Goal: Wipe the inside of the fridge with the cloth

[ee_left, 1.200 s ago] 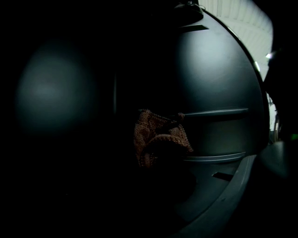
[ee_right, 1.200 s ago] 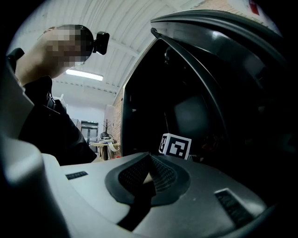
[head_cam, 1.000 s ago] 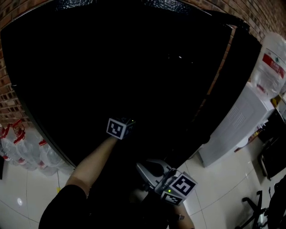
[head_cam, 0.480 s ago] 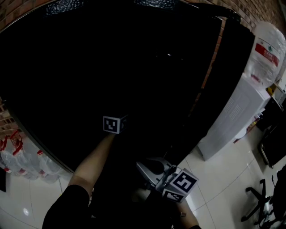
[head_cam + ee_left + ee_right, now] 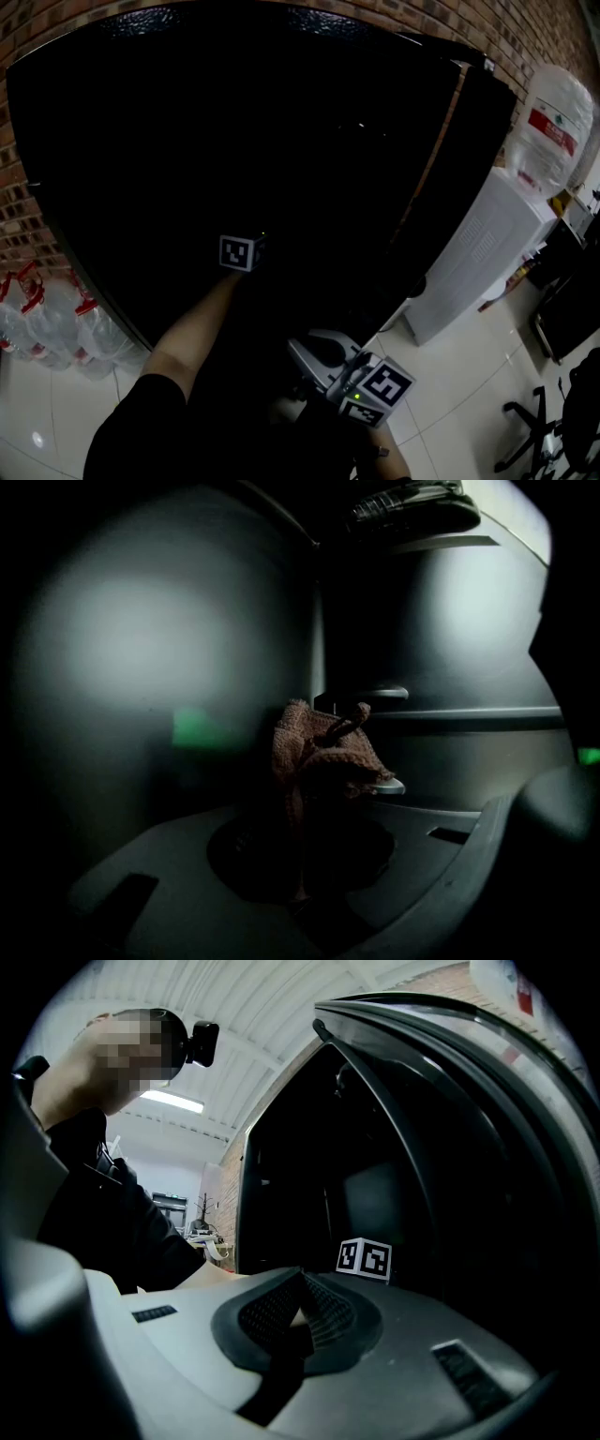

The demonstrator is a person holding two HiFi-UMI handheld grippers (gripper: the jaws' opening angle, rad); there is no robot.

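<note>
The fridge [image 5: 234, 112] stands open, and its inside is almost black in the head view. My left arm reaches into it; only the marker cube of the left gripper [image 5: 239, 253] shows there. In the left gripper view, the left gripper [image 5: 302, 803] is shut on a crumpled brown cloth [image 5: 323, 752], held against the grey inner wall [image 5: 159, 649] beside shelf ledges [image 5: 384, 694]. My right gripper [image 5: 328, 354] hangs low outside the fridge. Its jaws [image 5: 298, 1309] are shut with nothing in them.
Water bottles [image 5: 56, 319] stand on the floor at the left by the brick wall. A white water dispenser [image 5: 469, 272] with a bottle [image 5: 547, 127] on top stands to the right of the fridge. The open fridge door [image 5: 487, 1147] curves along my right.
The left gripper's marker cube has shifted a little to the left and up inside the fridge. The right gripper has kept its place.
</note>
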